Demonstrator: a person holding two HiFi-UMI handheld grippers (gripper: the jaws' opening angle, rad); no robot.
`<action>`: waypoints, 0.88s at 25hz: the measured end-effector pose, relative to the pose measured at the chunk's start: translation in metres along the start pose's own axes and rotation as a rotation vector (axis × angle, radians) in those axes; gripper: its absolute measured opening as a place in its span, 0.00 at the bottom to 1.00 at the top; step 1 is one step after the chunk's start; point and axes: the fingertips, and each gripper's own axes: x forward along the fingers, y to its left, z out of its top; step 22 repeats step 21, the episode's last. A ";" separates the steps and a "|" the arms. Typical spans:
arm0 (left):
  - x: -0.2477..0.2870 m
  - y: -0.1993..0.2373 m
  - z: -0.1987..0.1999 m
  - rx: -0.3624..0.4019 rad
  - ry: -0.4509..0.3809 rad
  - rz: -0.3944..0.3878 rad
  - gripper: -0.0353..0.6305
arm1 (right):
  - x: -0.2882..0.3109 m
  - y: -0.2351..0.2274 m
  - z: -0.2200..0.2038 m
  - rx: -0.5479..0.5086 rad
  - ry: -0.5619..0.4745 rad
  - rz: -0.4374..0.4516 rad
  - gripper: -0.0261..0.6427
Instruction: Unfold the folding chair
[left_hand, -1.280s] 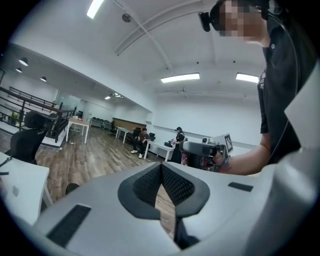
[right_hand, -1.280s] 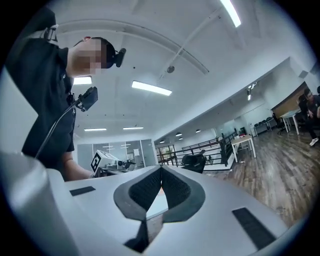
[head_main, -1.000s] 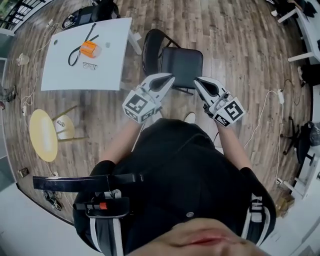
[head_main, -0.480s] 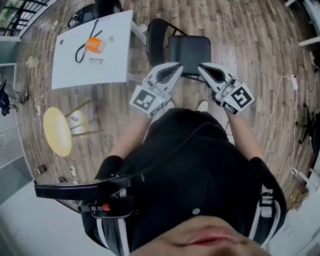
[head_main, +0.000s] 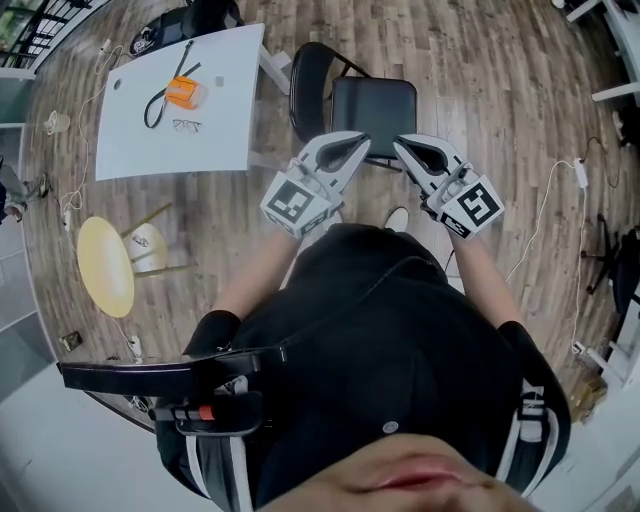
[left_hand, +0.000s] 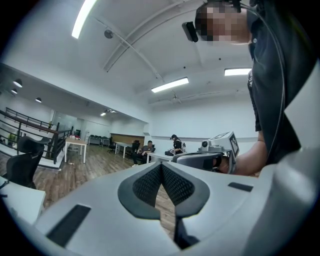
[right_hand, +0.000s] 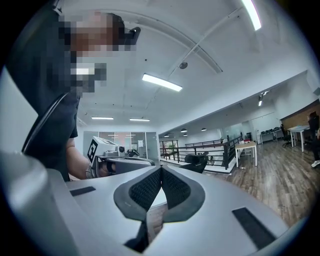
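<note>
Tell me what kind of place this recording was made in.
Probably an open-plan office or lab: a wood floor, a white table, a ceiling strip light, and people at desks across the room.

The left gripper (head_main: 358, 147) sits closer to the right gripper (head_main: 403, 148) than one second ago. The folding chair (head_main: 375, 105) appears higher in the head view.
</note>
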 end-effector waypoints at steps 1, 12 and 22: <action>0.001 0.000 0.000 -0.002 -0.003 -0.003 0.06 | 0.000 0.000 0.000 0.000 0.001 -0.001 0.05; 0.002 -0.003 -0.002 -0.015 0.003 -0.027 0.06 | -0.002 0.001 0.000 -0.003 0.006 -0.009 0.05; 0.003 -0.007 -0.009 -0.013 0.013 -0.035 0.06 | -0.004 0.000 -0.006 0.007 0.000 -0.026 0.05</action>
